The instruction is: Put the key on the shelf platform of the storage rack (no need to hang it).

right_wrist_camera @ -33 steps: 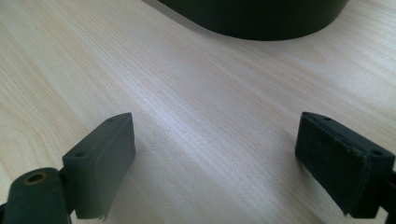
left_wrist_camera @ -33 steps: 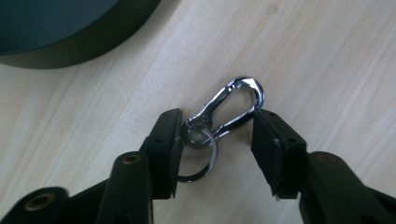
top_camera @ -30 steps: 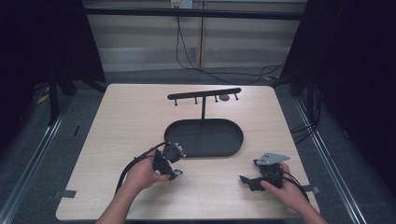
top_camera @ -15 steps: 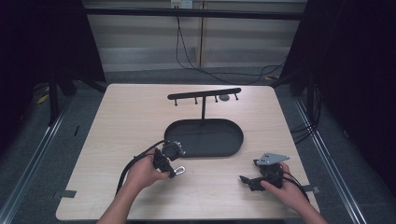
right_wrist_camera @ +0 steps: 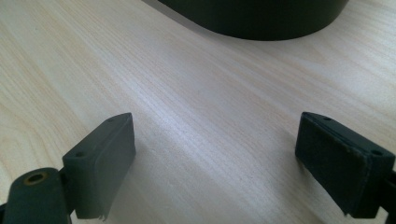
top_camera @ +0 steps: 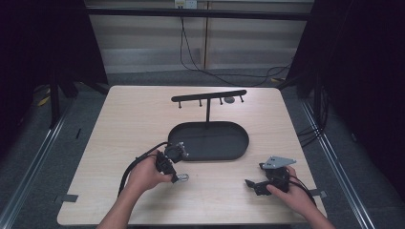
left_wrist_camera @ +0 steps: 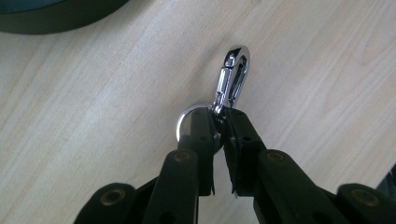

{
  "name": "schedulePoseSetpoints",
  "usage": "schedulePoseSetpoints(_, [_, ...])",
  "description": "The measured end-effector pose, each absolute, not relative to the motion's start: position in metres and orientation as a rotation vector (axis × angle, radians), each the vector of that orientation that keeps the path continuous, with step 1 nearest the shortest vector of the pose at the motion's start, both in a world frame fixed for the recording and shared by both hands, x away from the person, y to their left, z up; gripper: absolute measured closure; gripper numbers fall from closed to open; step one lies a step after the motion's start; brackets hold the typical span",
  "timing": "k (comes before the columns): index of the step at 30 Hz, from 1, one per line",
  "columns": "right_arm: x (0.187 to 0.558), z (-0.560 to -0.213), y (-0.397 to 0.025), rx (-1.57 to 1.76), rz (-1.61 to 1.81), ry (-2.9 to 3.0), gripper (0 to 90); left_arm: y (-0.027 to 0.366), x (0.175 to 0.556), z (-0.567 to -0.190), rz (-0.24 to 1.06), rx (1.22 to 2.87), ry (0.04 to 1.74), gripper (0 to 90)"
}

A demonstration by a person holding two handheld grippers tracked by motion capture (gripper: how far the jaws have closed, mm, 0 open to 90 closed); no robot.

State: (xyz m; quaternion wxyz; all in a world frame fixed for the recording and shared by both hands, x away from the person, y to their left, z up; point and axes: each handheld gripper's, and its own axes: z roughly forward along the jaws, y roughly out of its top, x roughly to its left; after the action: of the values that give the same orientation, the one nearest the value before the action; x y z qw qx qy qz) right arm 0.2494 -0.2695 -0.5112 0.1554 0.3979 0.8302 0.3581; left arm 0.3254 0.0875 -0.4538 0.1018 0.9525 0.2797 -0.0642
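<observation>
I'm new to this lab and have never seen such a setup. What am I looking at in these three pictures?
A person sits at a wooden table with a hand-held claw tool in each hand. One picture looks down from above; the other two come from cameras riding on each claw. The left claw is shut on a shiny metal key clip, at the joint between its snap hook and ring, on the tabletop. The right claw is open above bare wood. Farther back stands a black hanger stand with small pegs, rising from an oval black tray.

high view overhead, gripper views close — shared table
</observation>
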Motion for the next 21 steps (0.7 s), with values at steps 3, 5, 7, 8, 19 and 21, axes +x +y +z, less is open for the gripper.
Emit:
schedulePoseSetpoints(3, [0.249,-0.511,-0.270,1.139,1.026,2.378,11.7,0.089,0.327,-0.449,-0.200,2.808,0.839,82.6])
schedulePoseSetpoints(5, [0.249,-0.511,-0.270,1.138,1.025,2.378,11.7,0.090,0.327,-0.446,-0.201,2.795,0.850,82.6])
schedulePoseSetpoints(7, [0.249,-0.511,-0.269,1.140,1.026,2.377,11.7,0.090,0.328,-0.443,-0.202,2.795,0.858,82.7])
schedulePoseSetpoints(8, [0.249,-0.511,-0.269,1.139,1.025,2.377,11.7,0.090,0.329,-0.442,-0.194,2.794,0.855,82.7])
schedulePoseSetpoints(19, [0.249,-0.511,-0.269,1.140,1.025,2.378,11.7,0.093,0.335,-0.429,-0.197,2.782,0.879,82.6])
schedulePoseSetpoints(21, [0.249,-0.511,-0.269,1.139,1.026,2.378,11.7,0.094,0.336,-0.427,-0.198,2.772,0.889,82.6])
